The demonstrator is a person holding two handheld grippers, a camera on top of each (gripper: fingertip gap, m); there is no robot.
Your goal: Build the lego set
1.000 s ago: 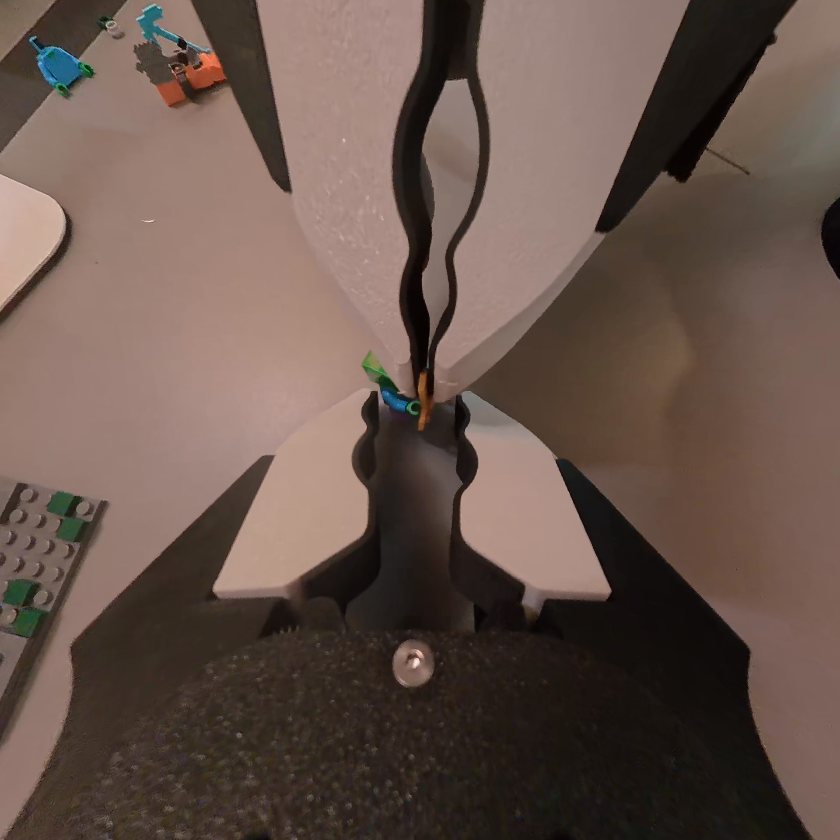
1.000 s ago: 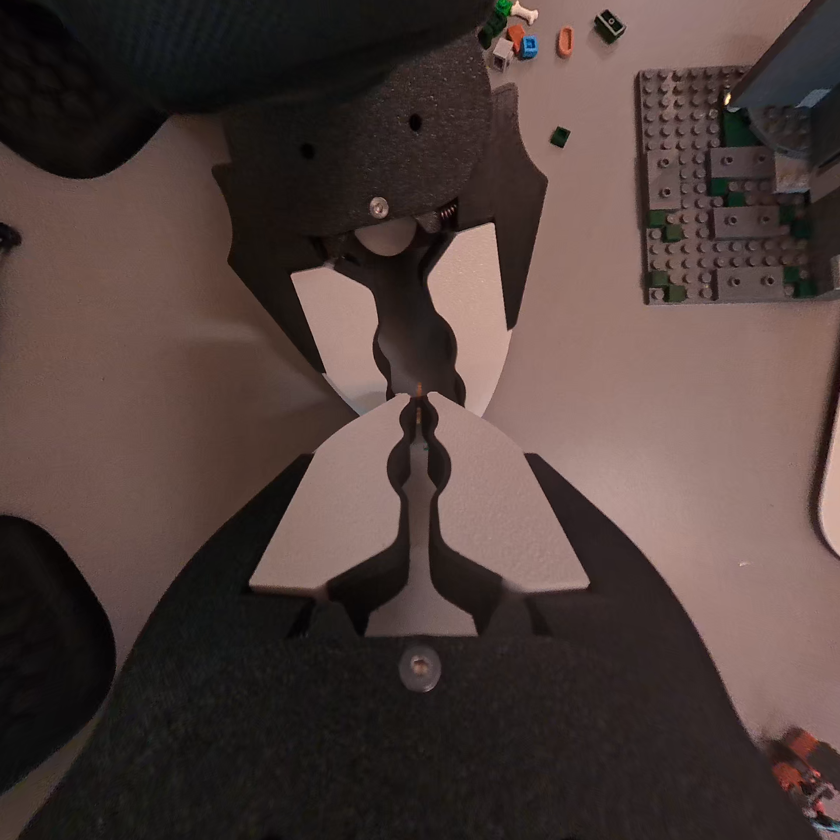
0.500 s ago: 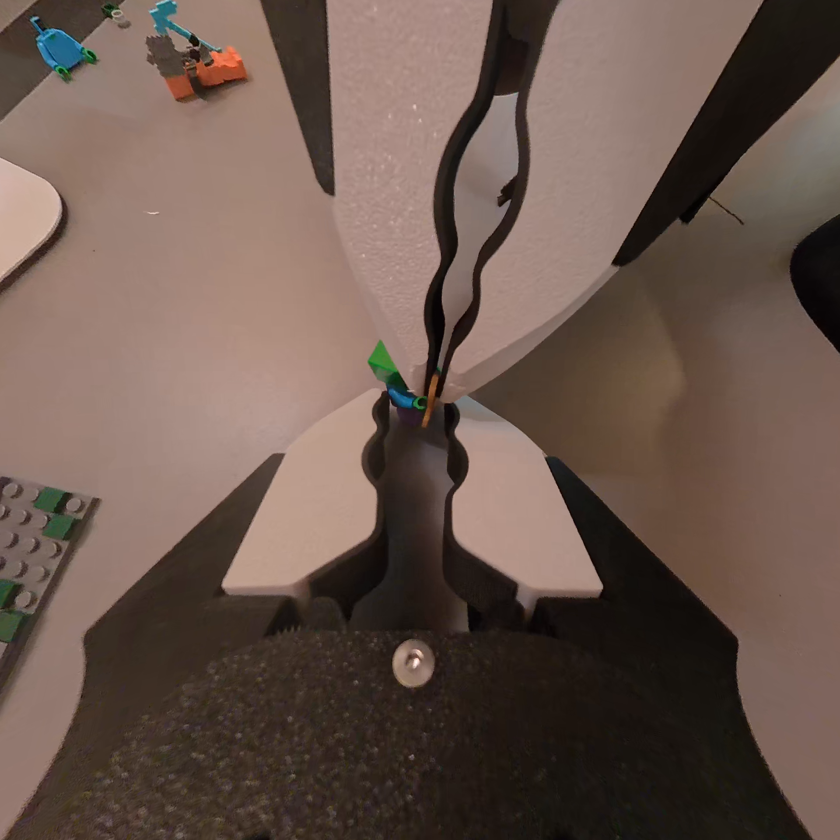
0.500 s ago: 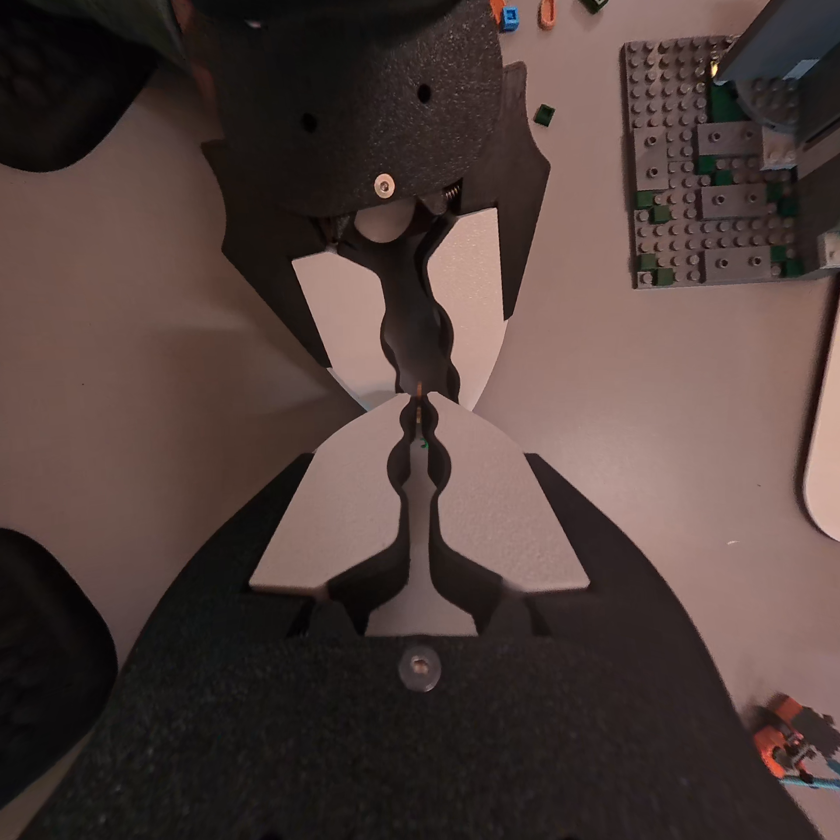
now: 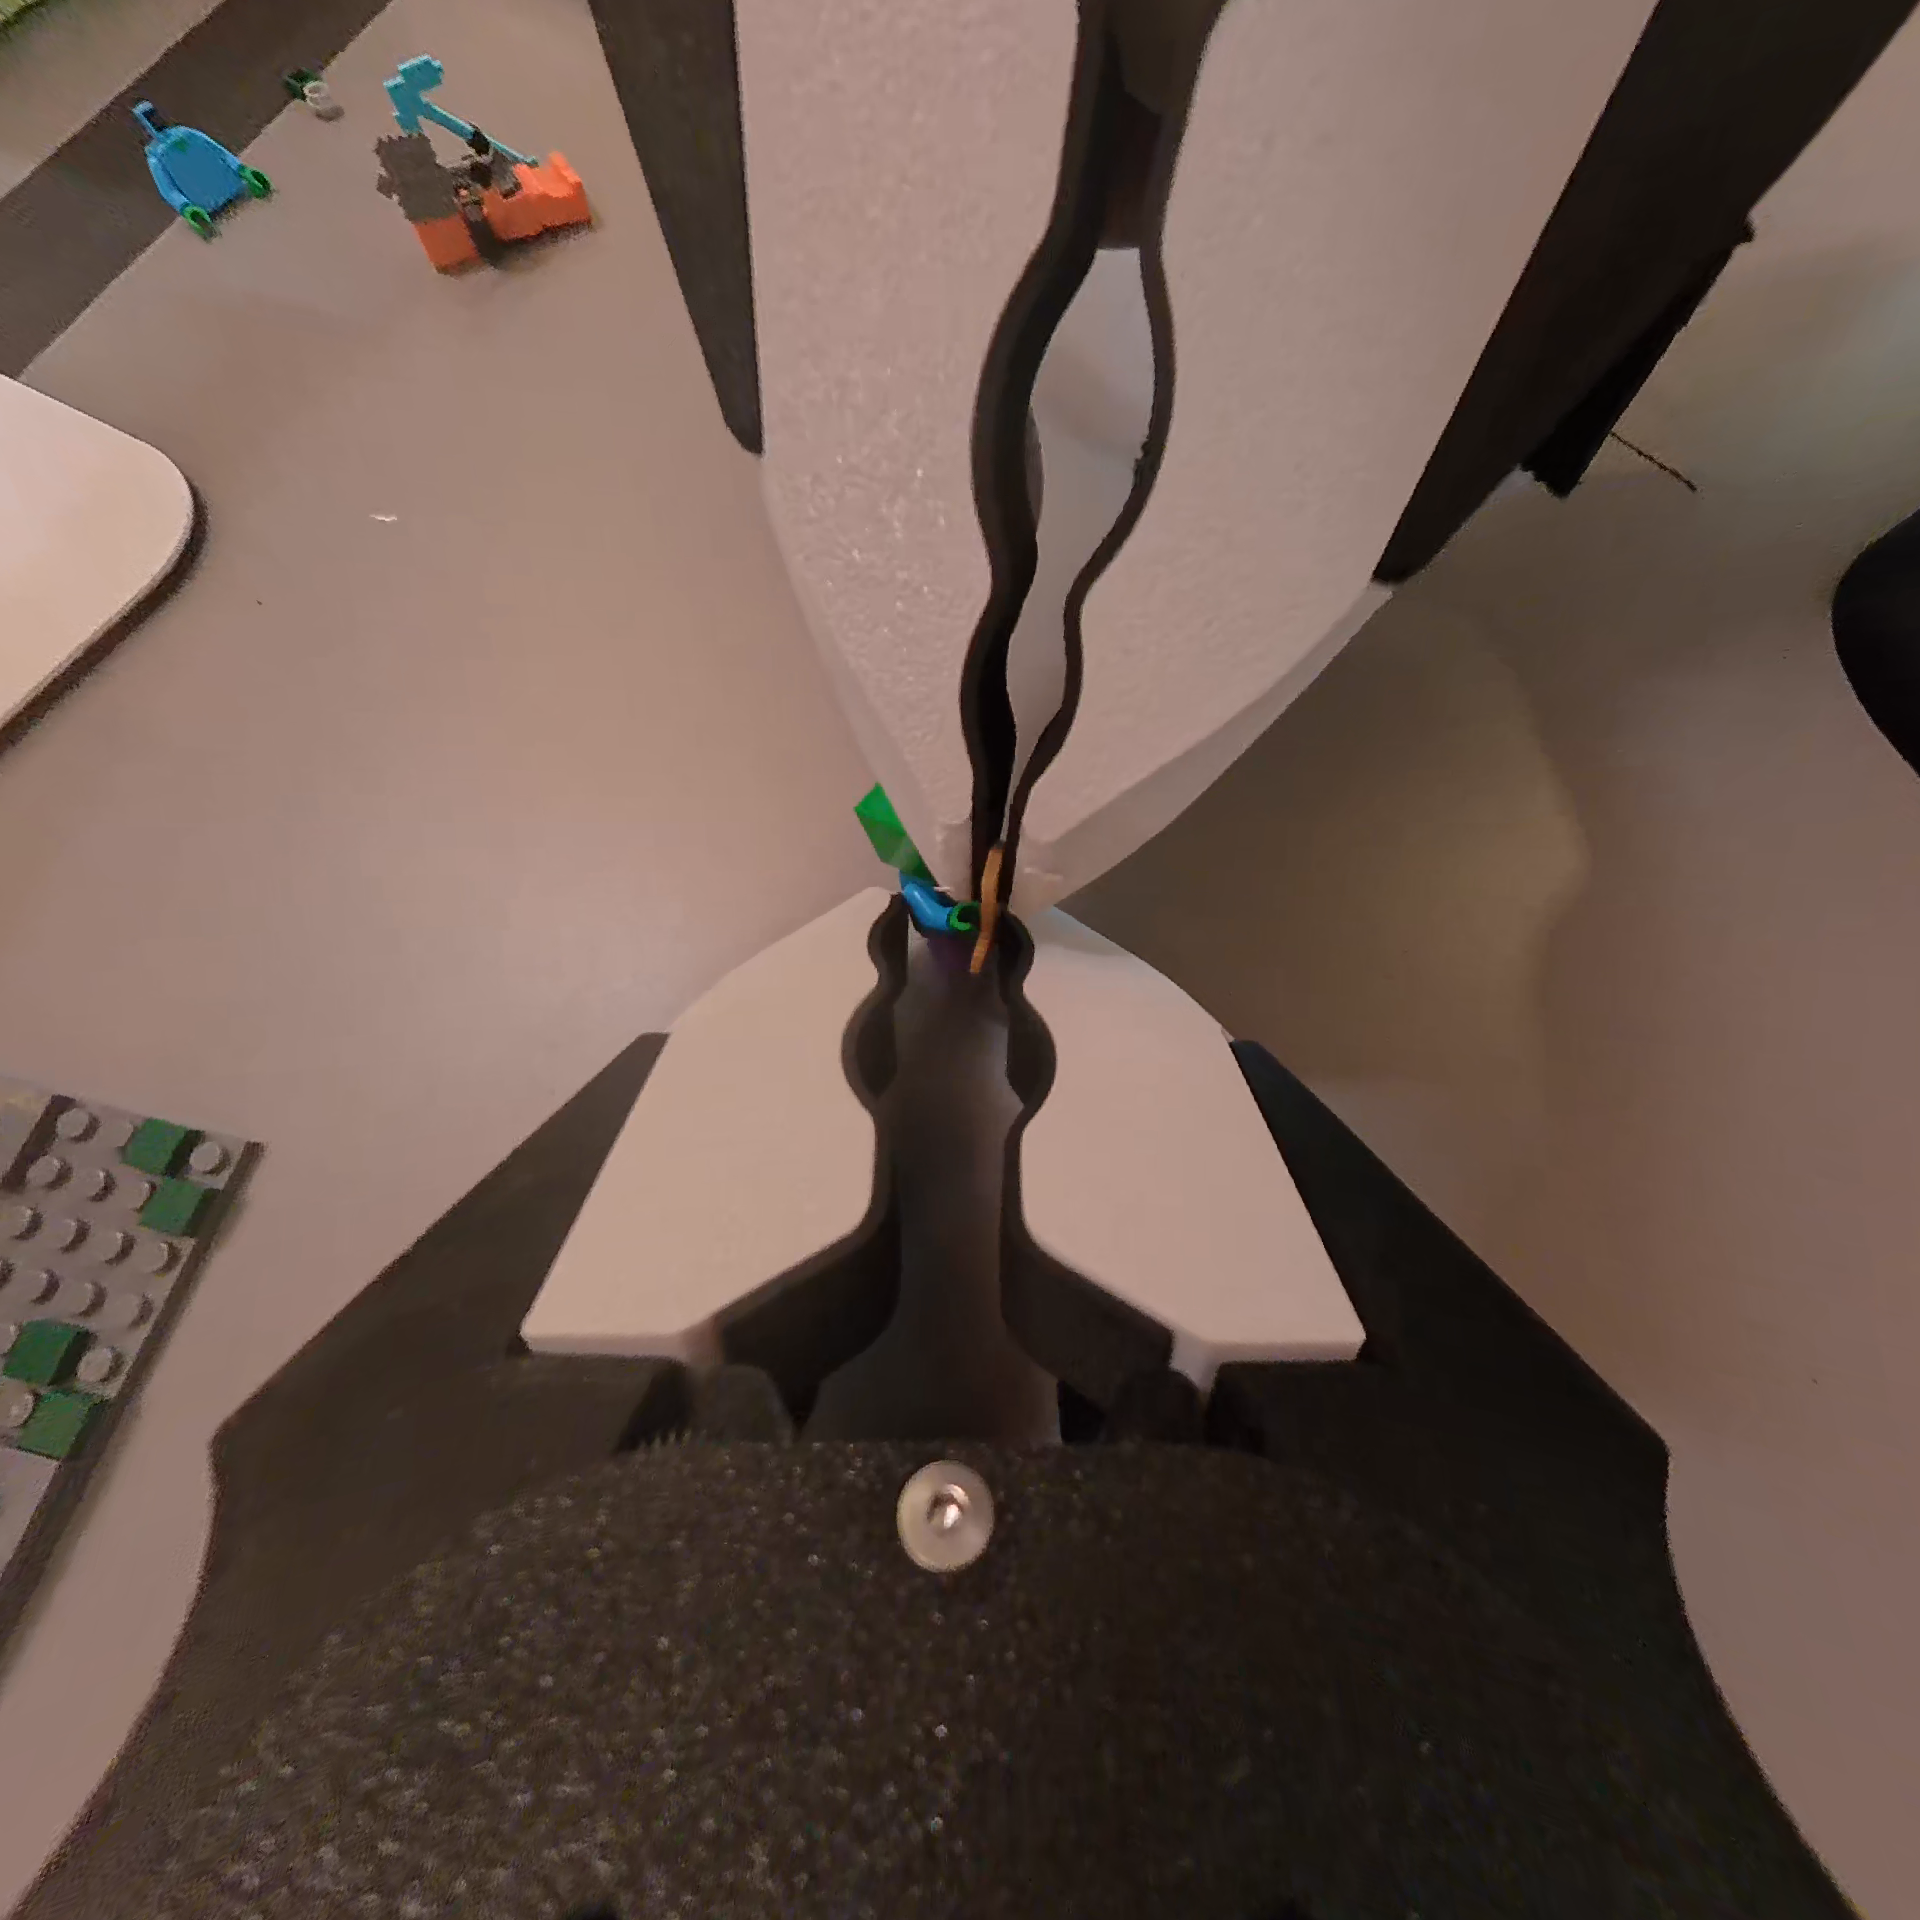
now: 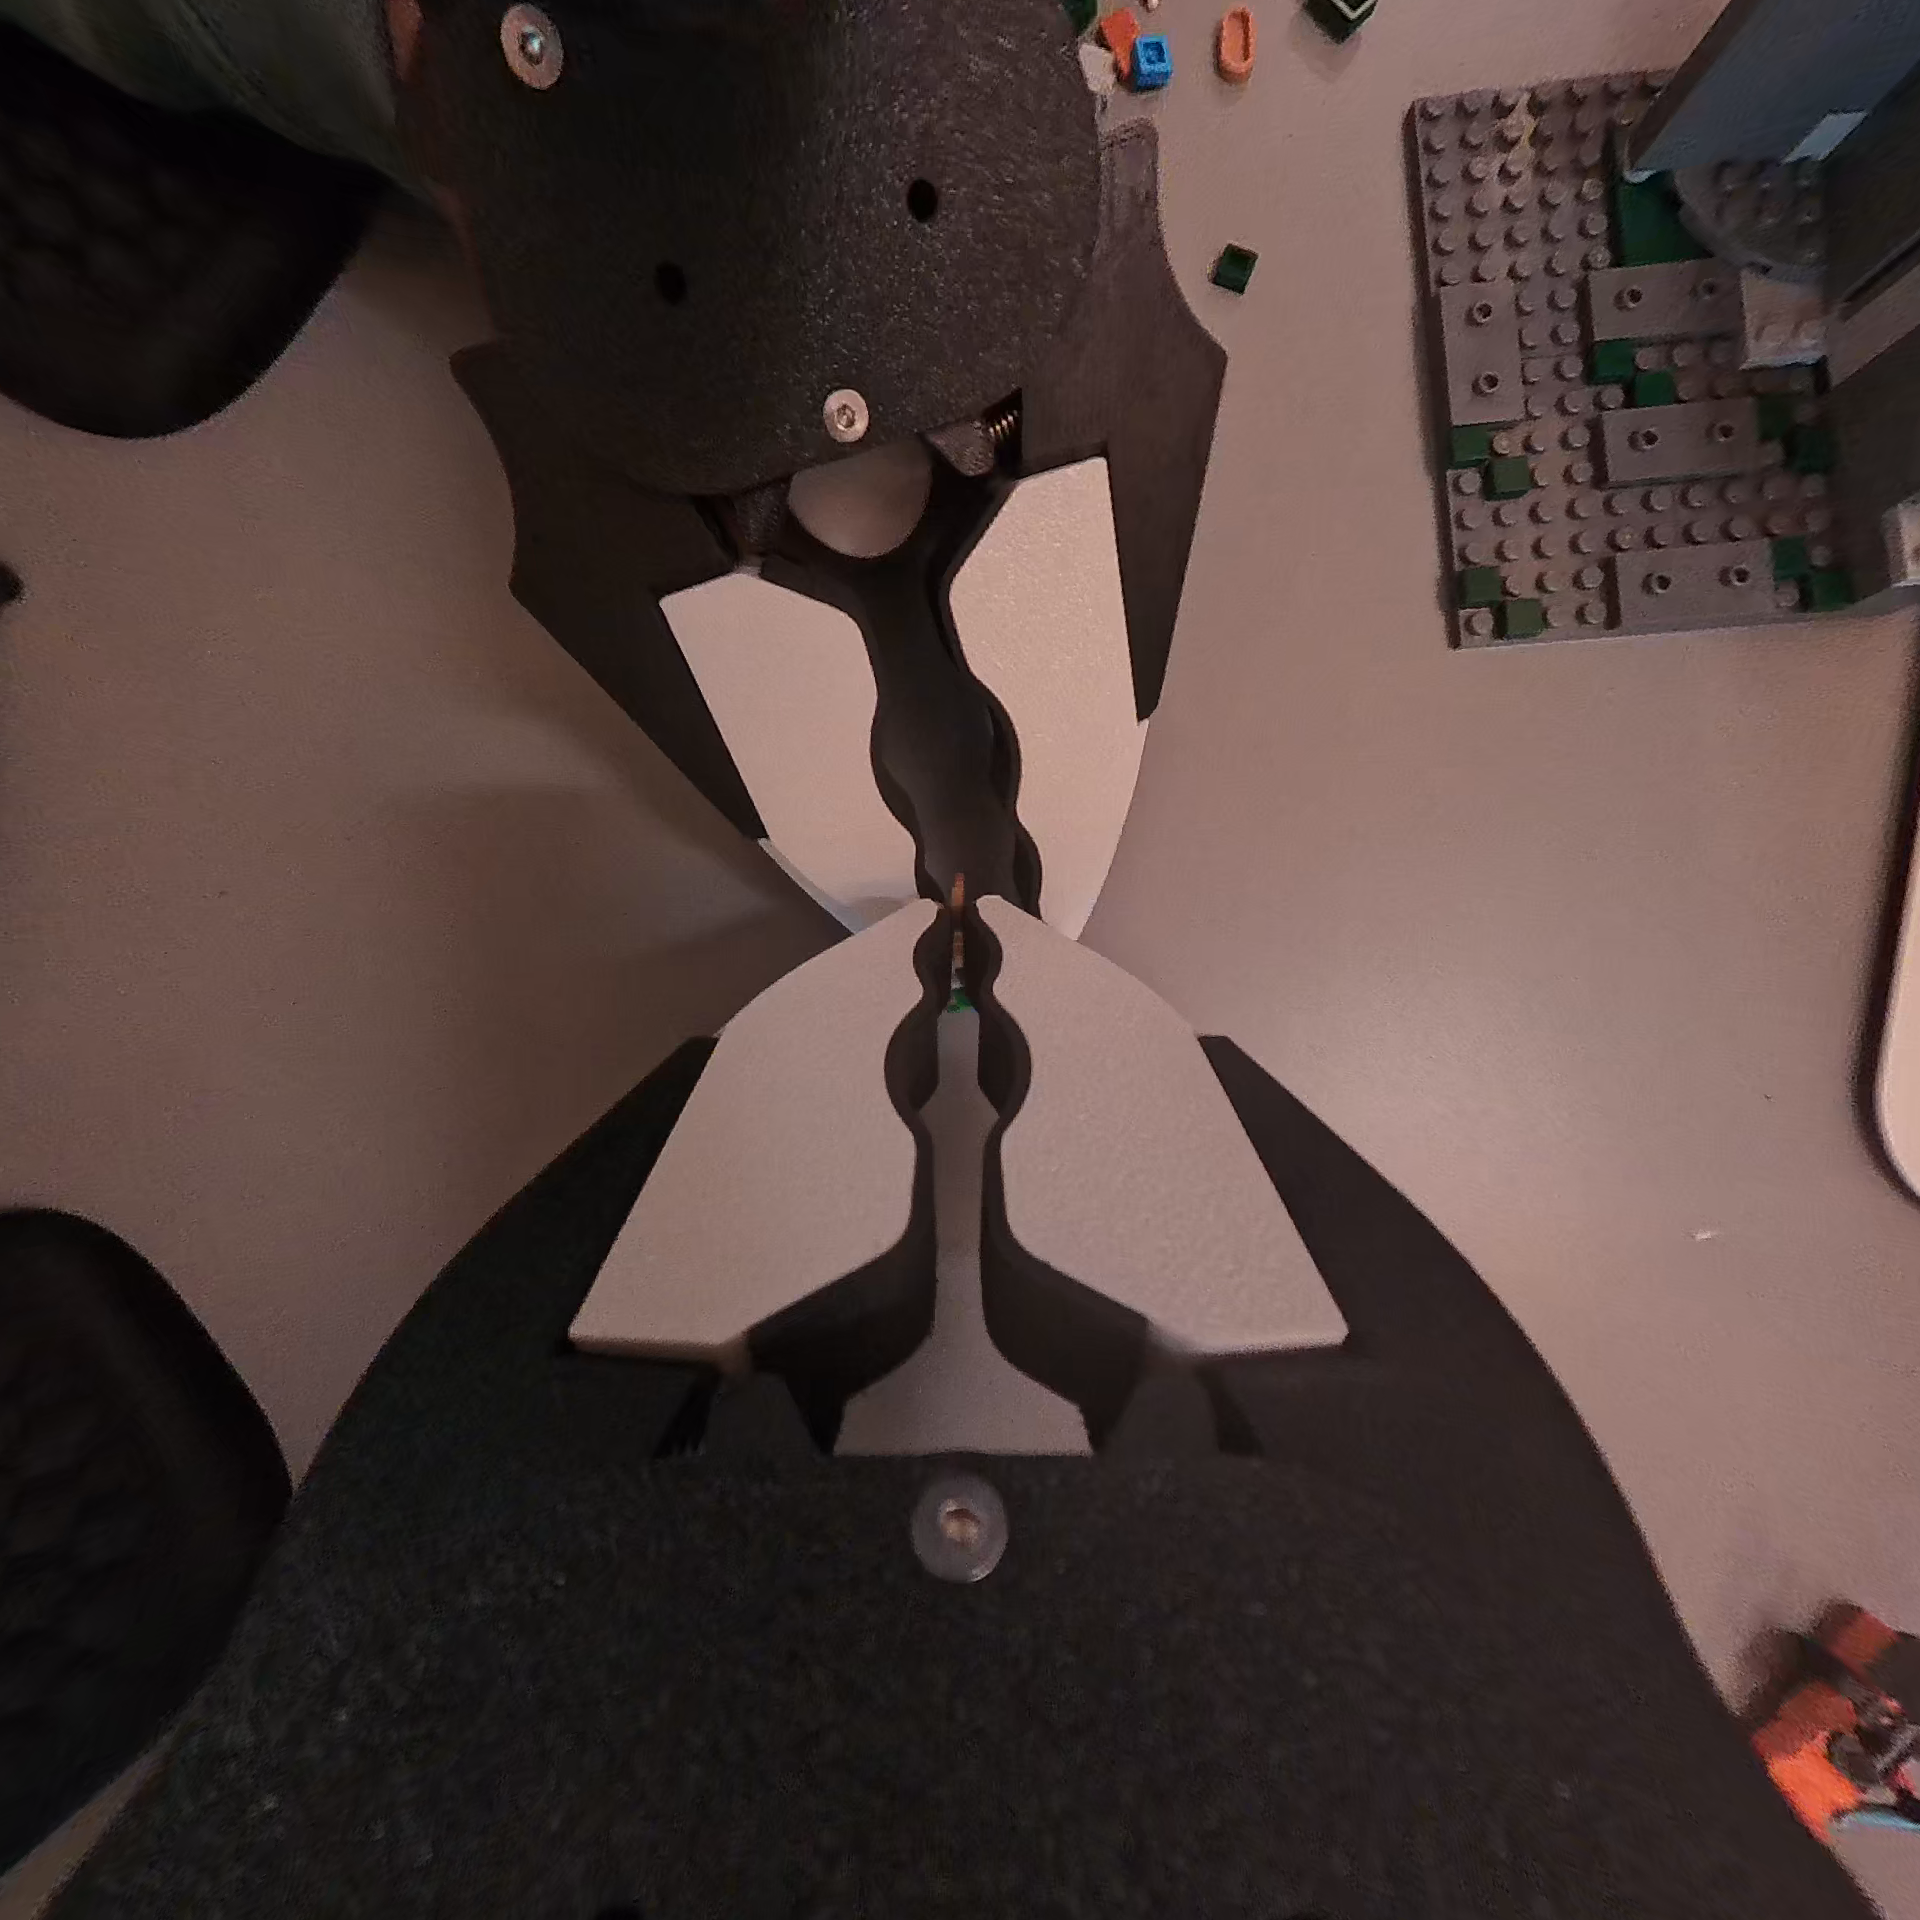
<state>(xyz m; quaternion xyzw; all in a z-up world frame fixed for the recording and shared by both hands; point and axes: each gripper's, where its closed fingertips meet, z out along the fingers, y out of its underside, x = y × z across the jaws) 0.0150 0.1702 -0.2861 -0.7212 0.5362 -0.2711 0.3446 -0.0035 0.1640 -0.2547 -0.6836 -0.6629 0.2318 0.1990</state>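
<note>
Left gripper [image 5: 951,935], right gripper [image 6: 961,920], black grainy bodies, white wavy-edged jaws, silver screws

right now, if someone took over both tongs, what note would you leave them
Left tongs: shut on a tiny blue-and-green lego figure piece, held in the air.
Right tongs: shut on a thin tan lego stick, tip to tip with the left; the stick sits at the figure's green hand.
Grey studded baseplate with green tiles lies on the table, partly built. Orange-and-grey small build and blue figure body lie farther off; loose bricks sit beyond the left tongs.
Done: both parts gripped and brought together.
Left: whether the stick is seated cannot be told; then place it.
</note>
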